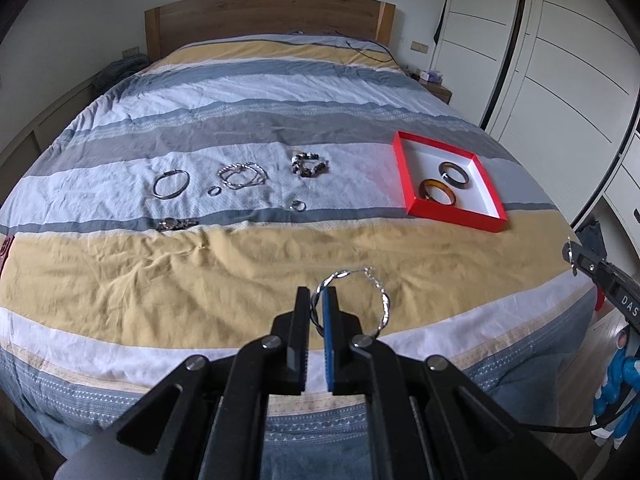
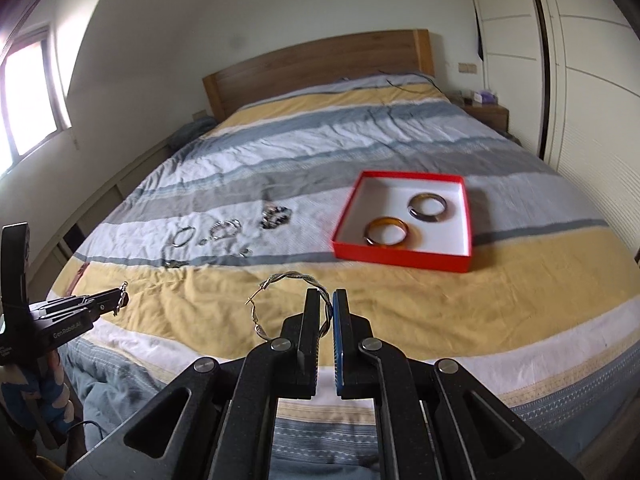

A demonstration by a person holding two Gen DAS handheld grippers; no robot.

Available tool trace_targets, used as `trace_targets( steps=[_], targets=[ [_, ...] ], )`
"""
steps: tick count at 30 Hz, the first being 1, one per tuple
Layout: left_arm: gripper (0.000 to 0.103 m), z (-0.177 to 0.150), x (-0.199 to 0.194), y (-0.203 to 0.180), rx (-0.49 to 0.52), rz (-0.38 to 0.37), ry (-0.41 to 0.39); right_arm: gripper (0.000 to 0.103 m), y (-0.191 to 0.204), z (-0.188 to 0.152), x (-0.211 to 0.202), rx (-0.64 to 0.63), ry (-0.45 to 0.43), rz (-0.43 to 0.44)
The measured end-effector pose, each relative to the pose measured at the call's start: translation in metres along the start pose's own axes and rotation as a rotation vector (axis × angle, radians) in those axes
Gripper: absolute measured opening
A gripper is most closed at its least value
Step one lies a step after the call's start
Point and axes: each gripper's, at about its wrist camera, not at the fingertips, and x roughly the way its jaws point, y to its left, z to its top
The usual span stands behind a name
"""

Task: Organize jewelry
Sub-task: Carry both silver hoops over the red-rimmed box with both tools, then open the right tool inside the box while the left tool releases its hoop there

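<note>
My left gripper point(image 1: 318, 294) is shut on a twisted silver hoop earring point(image 1: 387, 303), held over the yellow stripe near the foot of the bed. My right gripper point(image 2: 327, 296) is shut on a matching twisted hoop point(image 2: 294, 276), also over the yellow stripe. Each gripper shows in the other's view: the right gripper point(image 1: 571, 255) at the far right, the left gripper point(image 2: 122, 299) at the far left. An open red box point(image 1: 404, 176) point(image 2: 400, 258) lies on the bed and holds an amber bangle point(image 1: 448, 199) point(image 2: 412, 236) and a dark bangle point(image 1: 460, 184) point(image 2: 416, 212).
Loose jewelry lies in a row on the striped duvet left of the box: a silver bangle point(image 1: 158, 194), twisted bracelets point(image 1: 242, 176), a beaded bracelet point(image 1: 308, 166), two small rings point(image 1: 214, 190) point(image 1: 298, 205) and a chain piece point(image 1: 176, 224). A wardrobe point(image 1: 560, 60) stands right of the bed.
</note>
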Motion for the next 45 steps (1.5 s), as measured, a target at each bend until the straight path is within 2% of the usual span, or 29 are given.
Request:
trace_targets(
  steps=[10, 18, 28, 33, 36, 45],
  targets=[
    [0.005, 0.032, 0.069, -0.052, 0.092, -0.075, 0.082, 0.006, -0.048, 0.017, 0.044, 0.008, 0.074, -0.061],
    [0.005, 0.086, 0.129, -0.096, 0.170, -0.118, 0.105, 0.006, -0.088, 0.048, 0.103, 0.042, 0.111, -0.084],
    [0.006, 0.153, 0.215, -0.153, 0.258, -0.133, 0.105, 0.006, -0.134, 0.108, 0.191, -0.003, 0.142, -0.121],
    [0.006, 0.169, 0.254, -0.172, 0.286, -0.128, 0.112, 0.006, -0.155, 0.128, 0.233, -0.011, 0.168, -0.127],
    [0.006, 0.175, 0.273, -0.185, 0.335, -0.113, 0.103, 0.006, -0.161, 0.132, 0.255, -0.036, 0.191, -0.135],
    [0.006, 0.181, 0.314, -0.196, 0.350, -0.093, 0.128, 0.006, -0.168, 0.137, 0.293, -0.064, 0.226, -0.142]
  ],
)
